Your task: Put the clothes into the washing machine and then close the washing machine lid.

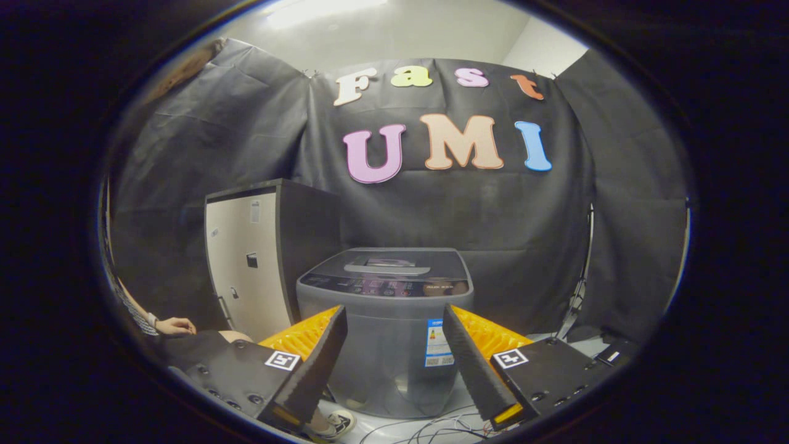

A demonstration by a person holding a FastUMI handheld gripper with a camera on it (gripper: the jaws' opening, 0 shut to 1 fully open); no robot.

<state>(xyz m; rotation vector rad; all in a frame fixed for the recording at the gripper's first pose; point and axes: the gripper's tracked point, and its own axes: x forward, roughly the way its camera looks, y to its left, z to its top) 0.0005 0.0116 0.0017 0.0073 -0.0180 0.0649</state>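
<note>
Washing machine (385, 320), one, lid (388, 264) down, sits beyond my tongs (394, 354); I hold both fingers (311, 364) level, wide apart, empty.

A recording booth: black cloth wall (468, 209), grey washing machine (385, 320), tall cabinet (246, 265), loose cables (431, 425) on the floor.

The hand-held gripper (394, 320) is holding its fingers wide apart, with nothing between them. Beyond them the grey washing machine (385, 333) is standing with its lid (387, 262) down, blocking the way in. A tall cabinet (259, 265) is standing close to its left. Wires (425, 428) are lying on the floor below.
</note>
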